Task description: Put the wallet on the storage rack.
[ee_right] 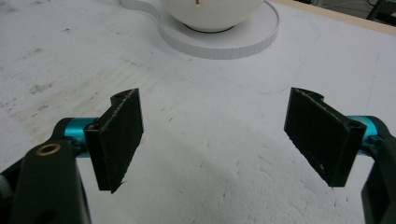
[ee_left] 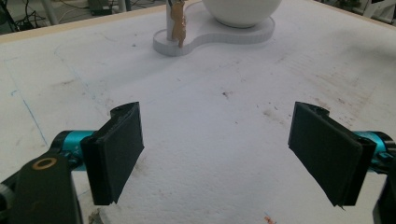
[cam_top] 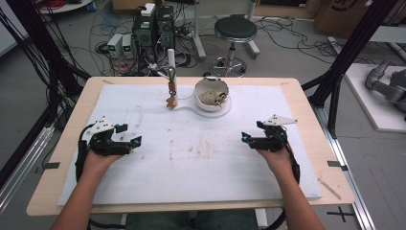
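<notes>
White bowl (ee_right: 212,11) top beyond frame edge

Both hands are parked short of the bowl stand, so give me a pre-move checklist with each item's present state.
1. Left gripper open, nothing between the jaws: ok.
2. Right gripper open, nothing between the jaws: ok.
3. White bowl seated on its white base: ok.
4. Small brown piece hanging at the post: ok.
5. What lies inside the bowl: cannot tell.
6. White mat between grippers and base free of objects: ok.
</notes>
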Demonstrator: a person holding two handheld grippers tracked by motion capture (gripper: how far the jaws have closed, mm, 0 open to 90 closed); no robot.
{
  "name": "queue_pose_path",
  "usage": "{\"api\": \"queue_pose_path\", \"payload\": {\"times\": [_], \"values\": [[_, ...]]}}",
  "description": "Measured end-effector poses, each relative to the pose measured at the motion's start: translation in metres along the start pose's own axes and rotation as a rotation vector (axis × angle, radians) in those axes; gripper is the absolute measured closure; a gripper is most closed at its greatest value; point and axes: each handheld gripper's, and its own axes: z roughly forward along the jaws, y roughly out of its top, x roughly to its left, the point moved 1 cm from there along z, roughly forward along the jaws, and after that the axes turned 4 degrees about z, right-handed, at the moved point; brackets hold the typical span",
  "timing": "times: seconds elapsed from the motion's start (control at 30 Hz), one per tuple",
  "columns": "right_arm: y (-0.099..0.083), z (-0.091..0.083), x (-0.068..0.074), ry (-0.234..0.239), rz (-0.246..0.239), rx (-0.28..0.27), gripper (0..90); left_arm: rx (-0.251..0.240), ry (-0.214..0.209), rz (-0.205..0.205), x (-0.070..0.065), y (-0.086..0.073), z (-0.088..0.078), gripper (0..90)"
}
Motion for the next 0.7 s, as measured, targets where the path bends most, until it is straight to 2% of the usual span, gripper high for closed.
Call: {"api": "queue_pose_path", "payload": {"times": [0.7], "values": [[-0.0002, 0.0009, -0.0007, 0.002, -0.001, 0.002, 20.2, 0.0, 0.01, -0.007, 0.0022, -0.0006, -0.0014, 17.9]]}}
